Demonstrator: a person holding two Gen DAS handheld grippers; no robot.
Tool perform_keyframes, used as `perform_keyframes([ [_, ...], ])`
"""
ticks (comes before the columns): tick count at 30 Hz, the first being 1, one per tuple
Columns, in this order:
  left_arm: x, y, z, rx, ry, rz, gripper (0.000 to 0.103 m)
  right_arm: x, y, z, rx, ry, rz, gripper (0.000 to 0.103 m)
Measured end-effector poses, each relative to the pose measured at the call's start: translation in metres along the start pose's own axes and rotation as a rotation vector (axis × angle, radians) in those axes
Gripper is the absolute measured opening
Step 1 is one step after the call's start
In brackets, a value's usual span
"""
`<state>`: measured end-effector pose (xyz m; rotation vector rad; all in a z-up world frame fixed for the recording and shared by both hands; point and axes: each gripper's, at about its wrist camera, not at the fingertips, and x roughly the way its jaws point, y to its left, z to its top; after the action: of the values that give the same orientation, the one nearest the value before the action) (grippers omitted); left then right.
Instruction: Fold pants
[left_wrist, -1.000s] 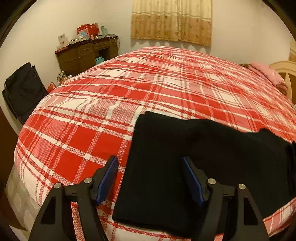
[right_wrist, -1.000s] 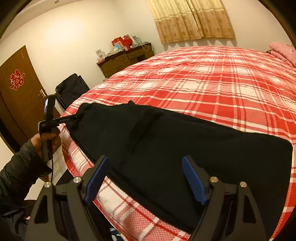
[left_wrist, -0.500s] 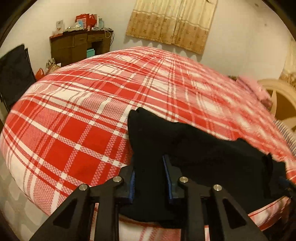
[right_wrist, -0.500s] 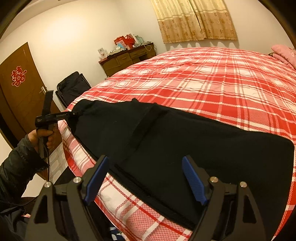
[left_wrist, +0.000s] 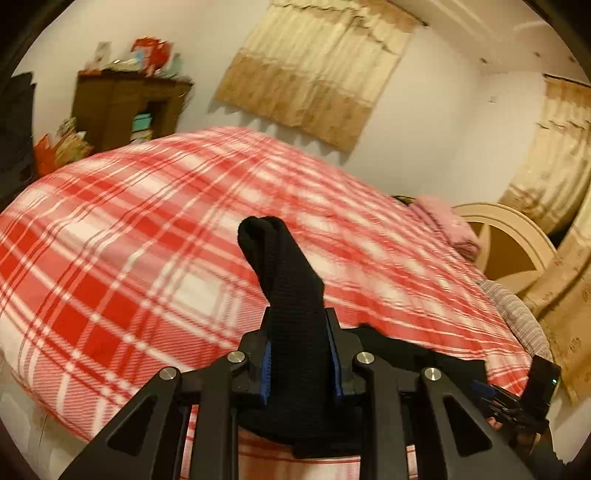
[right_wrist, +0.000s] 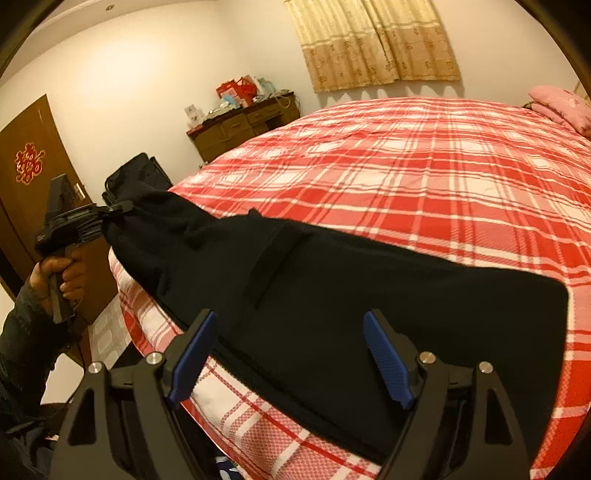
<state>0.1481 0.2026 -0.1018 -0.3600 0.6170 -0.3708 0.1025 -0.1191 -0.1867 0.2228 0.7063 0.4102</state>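
Lifted since before, pants (left_wrist: 295, 317) hang pinched in left gripper (left_wrist: 300, 360) jaws.

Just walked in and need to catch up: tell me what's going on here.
A person is folding black pants on a bed with a red plaid cover, holding a gripper in each hand. The left gripper is shut on one end of the pants and holds that end up off the bed, as the right wrist view shows. The right gripper hangs open over the other end, which lies flat near the bed's edge, and grips nothing. The fold is not yet made.
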Motion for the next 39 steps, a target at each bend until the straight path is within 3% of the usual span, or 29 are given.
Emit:
perform_keyframes([
  [11,-0.001,-0.088,0.012,0.121,-0.013,-0.137,0.024,-0.055,-0.032,0.008,0.140,-0.078,-0.029,0.087],
  [15,0.002,-0.120,0.013,0.171,0.000,-0.168,0.024,-0.064,-0.051,0.010,0.196,-0.080,-0.120,0.087],
  [20,0.015,-0.159,0.009,0.227,0.043,-0.205,0.024,-0.077,-0.075,0.004,0.284,-0.085,-0.171,0.087],
  [33,0.053,-0.237,-0.015,0.330,0.159,-0.291,0.024,-0.102,-0.105,0.000,0.351,-0.155,-0.227,0.087],
  [39,0.074,-0.269,-0.031,0.380,0.223,-0.325,0.018,-0.104,-0.119,-0.003,0.406,-0.170,-0.229,0.087],
])
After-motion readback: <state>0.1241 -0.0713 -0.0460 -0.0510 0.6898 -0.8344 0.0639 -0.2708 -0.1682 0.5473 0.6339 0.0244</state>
